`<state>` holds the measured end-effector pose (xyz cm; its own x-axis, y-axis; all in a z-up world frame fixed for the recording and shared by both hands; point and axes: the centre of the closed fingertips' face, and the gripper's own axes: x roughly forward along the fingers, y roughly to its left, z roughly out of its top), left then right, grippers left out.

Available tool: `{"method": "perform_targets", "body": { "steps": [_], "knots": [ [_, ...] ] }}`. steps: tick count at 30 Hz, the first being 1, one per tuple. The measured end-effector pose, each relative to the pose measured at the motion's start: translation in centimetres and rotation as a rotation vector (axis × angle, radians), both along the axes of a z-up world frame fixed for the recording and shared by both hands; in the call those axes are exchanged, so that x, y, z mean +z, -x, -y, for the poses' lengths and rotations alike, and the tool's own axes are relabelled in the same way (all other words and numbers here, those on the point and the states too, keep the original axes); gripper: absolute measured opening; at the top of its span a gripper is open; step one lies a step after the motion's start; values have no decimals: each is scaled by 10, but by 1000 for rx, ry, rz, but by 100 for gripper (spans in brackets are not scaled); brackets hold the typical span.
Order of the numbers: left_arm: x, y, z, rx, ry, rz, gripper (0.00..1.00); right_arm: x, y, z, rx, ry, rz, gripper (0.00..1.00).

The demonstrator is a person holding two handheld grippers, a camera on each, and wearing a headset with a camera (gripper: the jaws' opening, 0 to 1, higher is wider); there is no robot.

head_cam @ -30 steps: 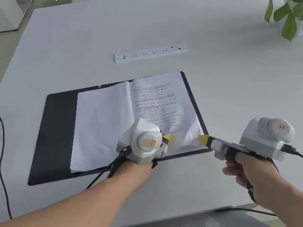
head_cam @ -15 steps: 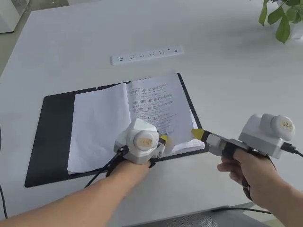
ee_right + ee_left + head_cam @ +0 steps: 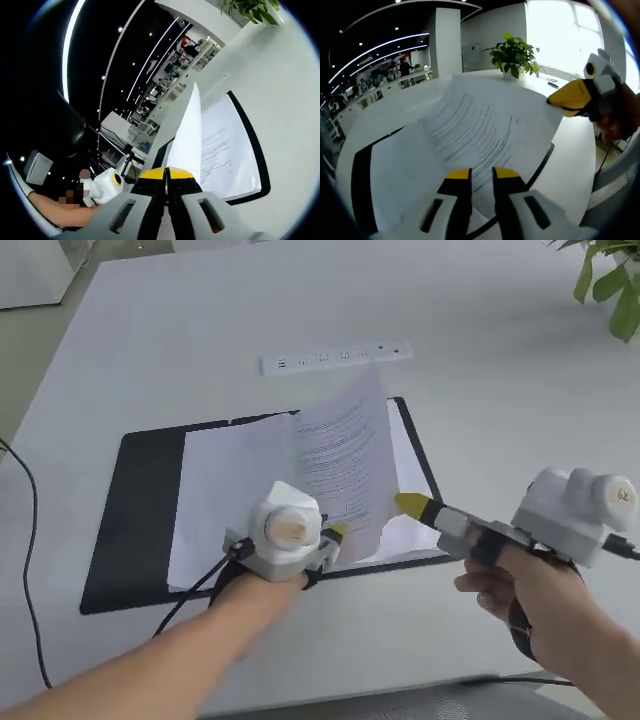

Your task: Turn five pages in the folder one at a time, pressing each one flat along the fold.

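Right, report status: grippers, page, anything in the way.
Right gripper shut on page edge, page lifted. Left gripper slightly open, low over folder. Power strip beyond folder, no obstruction.

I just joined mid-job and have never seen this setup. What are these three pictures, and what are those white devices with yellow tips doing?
No robot arm here: a person holds a white two-jaw tool in each hand. The head view looks down from a headset; each round view rides on one tool. On the white table lie an open black folder and a white power strip. The right tool is shut on the edge of a white printed page, lifted off the folder. The left tool, jaws slightly apart, sits at the folder's near edge by the fold.
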<state>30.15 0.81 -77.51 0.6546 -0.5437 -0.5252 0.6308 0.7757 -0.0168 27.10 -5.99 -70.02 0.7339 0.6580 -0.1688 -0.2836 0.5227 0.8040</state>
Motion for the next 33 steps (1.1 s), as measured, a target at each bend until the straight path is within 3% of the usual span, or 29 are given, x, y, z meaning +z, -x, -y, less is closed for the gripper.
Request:
{"method": "perform_targets", "body": {
  "steps": [5,10,19,24,33],
  "knots": [
    [21,2,-20,36,37,27,15,15,1,-24,48,-24,32,0],
    [42,6,-49,79,59,59,15,29,0,-57,102,-51,60,0],
    [62,15,-106,158,74,92,14,44,7,-121,189,-62,78,0],
    [67,20,-134,196,72,103,14,45,8,-151,226,-59,75,0],
    [63,30,-179,258,72,95,14,26,4,-192,265,-26,28,0]
  ]
}}
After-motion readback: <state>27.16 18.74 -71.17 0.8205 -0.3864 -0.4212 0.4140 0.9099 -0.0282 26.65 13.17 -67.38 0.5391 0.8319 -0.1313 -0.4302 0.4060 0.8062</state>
